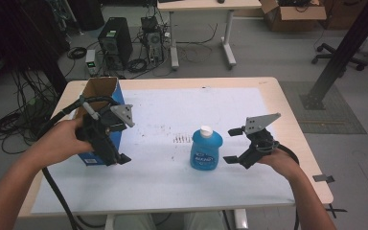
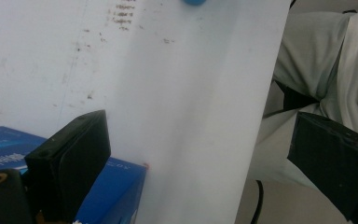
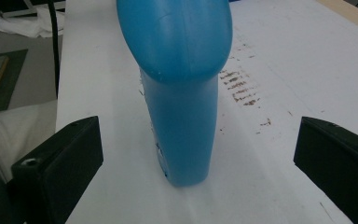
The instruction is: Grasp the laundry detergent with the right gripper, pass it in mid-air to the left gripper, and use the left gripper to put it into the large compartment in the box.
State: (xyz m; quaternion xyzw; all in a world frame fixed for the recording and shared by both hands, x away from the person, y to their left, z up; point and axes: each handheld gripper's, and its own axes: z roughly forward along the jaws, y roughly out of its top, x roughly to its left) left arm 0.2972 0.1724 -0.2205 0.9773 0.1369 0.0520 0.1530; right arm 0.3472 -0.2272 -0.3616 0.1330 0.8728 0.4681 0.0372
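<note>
A white-covered table (image 1: 249, 177) seen from above holds an upright blue bottle (image 1: 206, 149) just left of the wide-open, empty right gripper (image 1: 235, 144); the left gripper (image 2: 205, 163), gaping empty, sits against a blue box (image 2: 116, 191); in the right gripper view the narrow bottle (image 3: 184, 135) stands between the jaws, where an off-centre squeeze might topple it.

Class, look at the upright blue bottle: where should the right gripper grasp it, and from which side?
Grip the blue bottle across its narrow lower body, coming level from the right gripper side. In the right gripper view its slim edge already stands between the open jaws, while the top flares wider.
</note>
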